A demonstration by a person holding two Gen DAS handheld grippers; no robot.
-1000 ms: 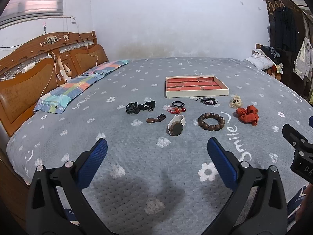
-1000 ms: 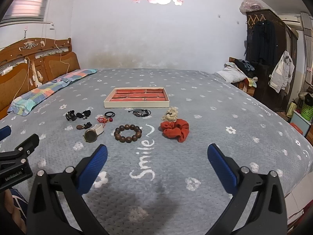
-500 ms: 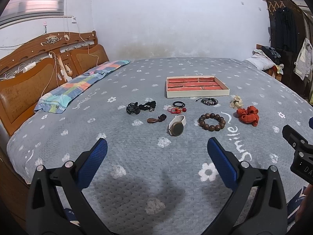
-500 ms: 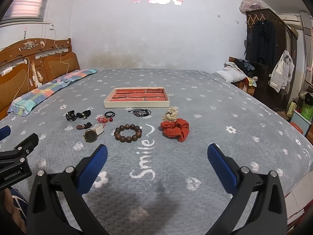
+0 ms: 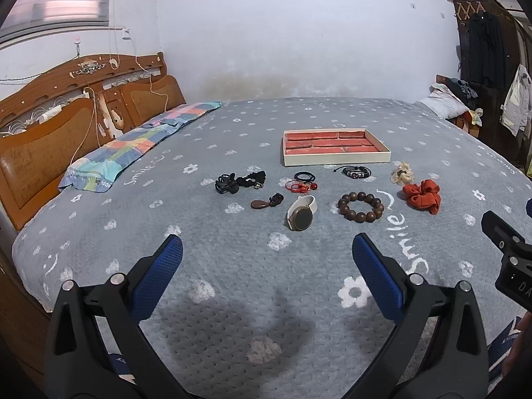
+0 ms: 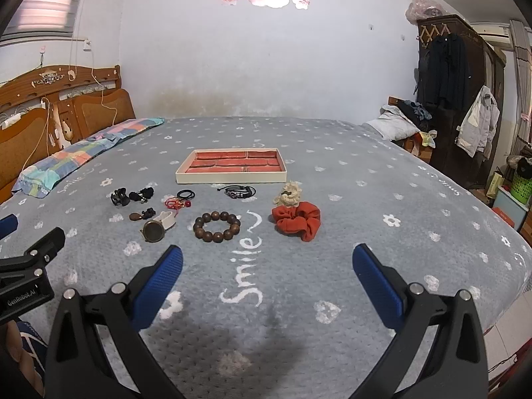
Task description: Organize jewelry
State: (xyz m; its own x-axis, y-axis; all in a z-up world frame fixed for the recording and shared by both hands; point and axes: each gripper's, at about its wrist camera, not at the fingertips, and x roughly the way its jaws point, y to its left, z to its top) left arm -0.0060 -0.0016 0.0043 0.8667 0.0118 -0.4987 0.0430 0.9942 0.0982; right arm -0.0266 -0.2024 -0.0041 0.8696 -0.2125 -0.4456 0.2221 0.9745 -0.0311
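Observation:
A cream tray with a red brick-pattern lining (image 5: 335,159) (image 6: 232,177) lies on the grey bed. In front of it lie a watch (image 5: 300,214) (image 6: 156,227), a wooden bead bracelet (image 5: 360,206) (image 6: 216,225), an orange scrunchie (image 5: 422,196) (image 6: 297,220), a beige scrunchie (image 5: 402,173), a dark cord bracelet (image 5: 356,171), black hair ties (image 5: 238,182), a red cord charm (image 5: 301,186) and a brown pendant (image 5: 266,202). My left gripper (image 5: 267,259) and right gripper (image 6: 267,261) are open and empty, hovering over the bed's near edge.
A patchwork pillow (image 5: 133,148) lies by the wooden headboard (image 5: 50,123) at left. A dark wardrobe with hanging clothes (image 6: 459,99) stands at right. The bed's right edge drops to the floor (image 6: 512,309).

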